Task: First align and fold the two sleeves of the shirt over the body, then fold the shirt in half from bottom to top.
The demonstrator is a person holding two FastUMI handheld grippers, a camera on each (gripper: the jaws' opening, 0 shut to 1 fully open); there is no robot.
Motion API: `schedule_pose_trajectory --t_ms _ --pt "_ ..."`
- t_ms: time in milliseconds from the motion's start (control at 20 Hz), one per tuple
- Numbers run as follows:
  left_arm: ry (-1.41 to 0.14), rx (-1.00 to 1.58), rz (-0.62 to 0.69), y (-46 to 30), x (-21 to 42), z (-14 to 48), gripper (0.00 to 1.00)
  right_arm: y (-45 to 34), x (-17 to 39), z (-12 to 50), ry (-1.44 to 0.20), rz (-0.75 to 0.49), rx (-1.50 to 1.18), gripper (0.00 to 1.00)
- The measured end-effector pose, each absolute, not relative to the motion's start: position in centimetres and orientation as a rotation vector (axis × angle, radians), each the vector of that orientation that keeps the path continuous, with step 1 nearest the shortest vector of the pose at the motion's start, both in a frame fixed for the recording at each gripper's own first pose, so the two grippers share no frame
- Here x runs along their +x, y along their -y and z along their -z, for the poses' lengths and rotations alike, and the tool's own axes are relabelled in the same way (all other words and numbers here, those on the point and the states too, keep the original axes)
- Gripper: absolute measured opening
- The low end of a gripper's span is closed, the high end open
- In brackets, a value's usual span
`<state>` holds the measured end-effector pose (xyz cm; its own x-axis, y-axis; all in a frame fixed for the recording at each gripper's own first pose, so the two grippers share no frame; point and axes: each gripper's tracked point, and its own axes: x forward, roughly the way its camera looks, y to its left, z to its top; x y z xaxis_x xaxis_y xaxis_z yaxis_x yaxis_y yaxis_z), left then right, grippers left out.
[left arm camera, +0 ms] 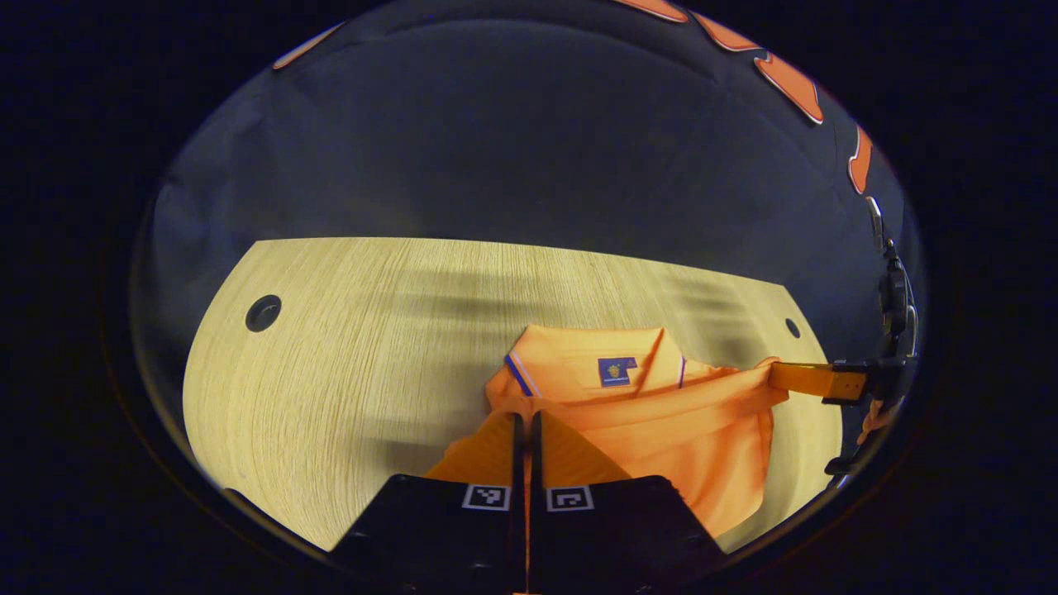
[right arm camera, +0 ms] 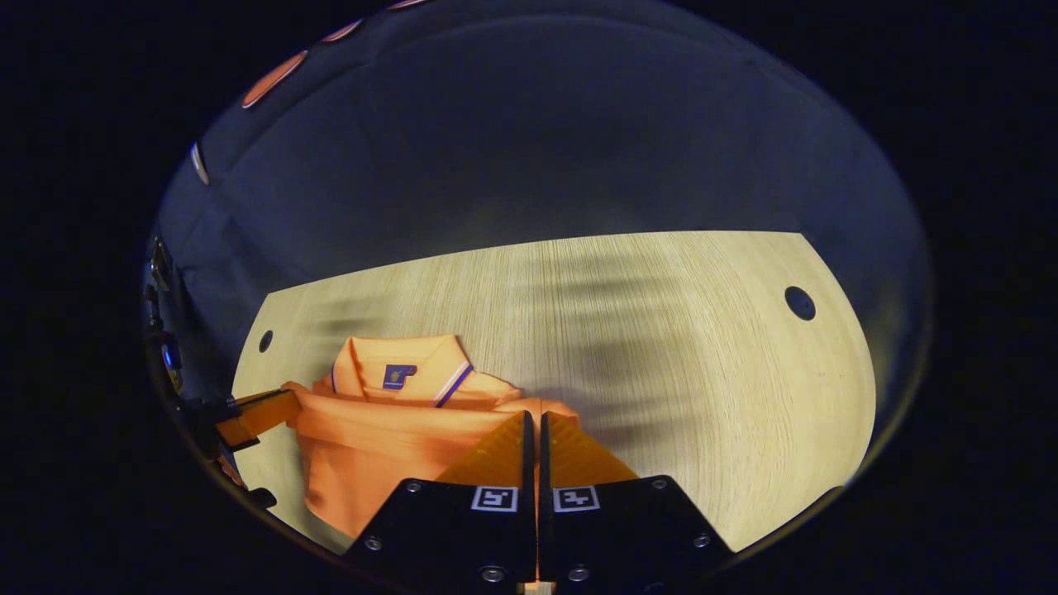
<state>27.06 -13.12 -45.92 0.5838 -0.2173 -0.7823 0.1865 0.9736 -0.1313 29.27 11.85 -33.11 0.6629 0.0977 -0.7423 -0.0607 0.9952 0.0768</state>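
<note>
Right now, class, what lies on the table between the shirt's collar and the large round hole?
In the left gripper view, bare wood: nothing lies between the shirt's collar and the hole in the table.

I see bare table [right arm camera: 661, 330] stretching wide to the right of the shirt [right arm camera: 372, 446], with open room behind the collar too. My two grippers crowd the shirt's near edge, one at each corner.

one shirt [left arm camera: 661, 421], one surface [left arm camera: 347, 380] w/ two round holes [left arm camera: 263, 313] [left arm camera: 793, 328], two tools [left arm camera: 526, 417] [right arm camera: 533, 417]. one collar tag [left arm camera: 617, 371]
</note>
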Motion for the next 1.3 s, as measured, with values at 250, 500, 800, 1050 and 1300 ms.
schedule_pose_trajectory --t_ms 250,500,800,1050,1300 --pt "-0.914 -0.023 0.215 12.5 27.7 47.4 0.69 -11.4 30.7 34.4 -0.809 -0.076 0.006 0.28" --pt "-0.898 0.000 0.183 11.3 28.2 46.8 0.99 -11.0 31.1 33.8 -0.779 -0.075 -0.020 0.99" --pt "-0.819 0.037 0.146 10.7 28.9 43.3 0.98 -11.0 30.4 30.3 -0.724 -0.075 -0.008 0.99" --pt "-0.715 -0.012 0.150 11.1 28.6 36.4 0.98 -10.1 28.7 24.2 -0.604 -0.067 -0.029 0.98" --pt "-0.556 -0.014 0.135 9.8 25.4 27.4 0.98 -9.7 24.2 17.3 -0.495 -0.086 -0.072 0.99"
